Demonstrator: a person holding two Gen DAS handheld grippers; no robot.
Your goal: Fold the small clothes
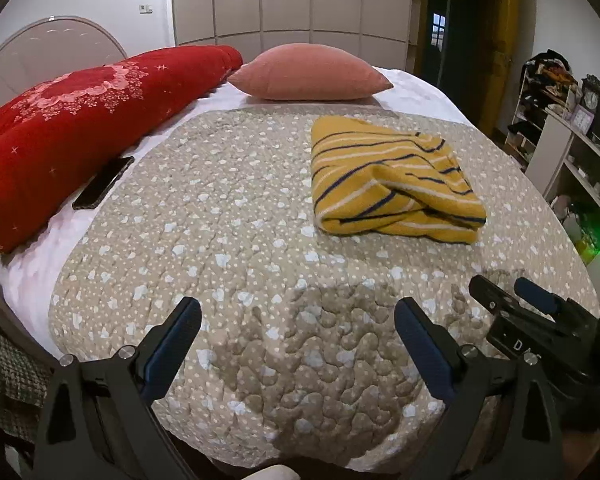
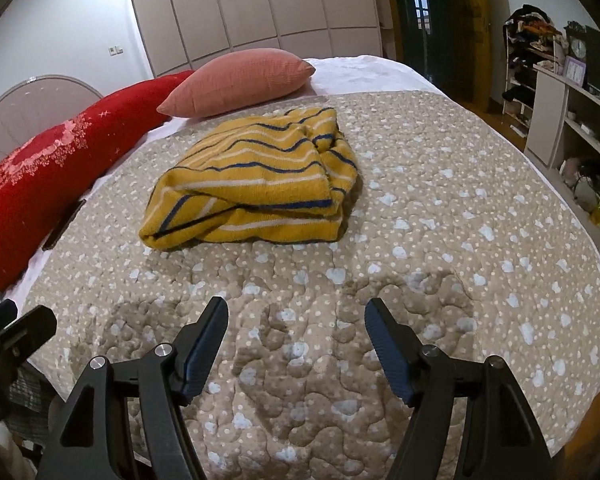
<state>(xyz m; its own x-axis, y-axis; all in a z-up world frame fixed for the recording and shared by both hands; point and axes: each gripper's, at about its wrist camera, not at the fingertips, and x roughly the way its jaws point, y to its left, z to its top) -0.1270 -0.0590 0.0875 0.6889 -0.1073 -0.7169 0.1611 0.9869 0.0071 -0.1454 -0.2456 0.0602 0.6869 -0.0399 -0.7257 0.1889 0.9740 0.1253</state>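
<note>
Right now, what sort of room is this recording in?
A bedroom, most likely: a bed with a quilted bedspread, a pink pillow near the headboard, and a tall wardrobe behind.

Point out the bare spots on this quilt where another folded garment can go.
The near quilt, between the striped sweater and the open tongs, is bare, as is its right side. The left edge is crowded: red bolster, phone, pink pillow behind.

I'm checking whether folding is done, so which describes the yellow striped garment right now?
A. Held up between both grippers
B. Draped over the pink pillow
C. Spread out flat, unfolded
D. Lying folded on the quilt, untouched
D: the yellow striped garment lies in a folded bundle on the quilt, with the open left gripper and right gripper both short of it.
</note>
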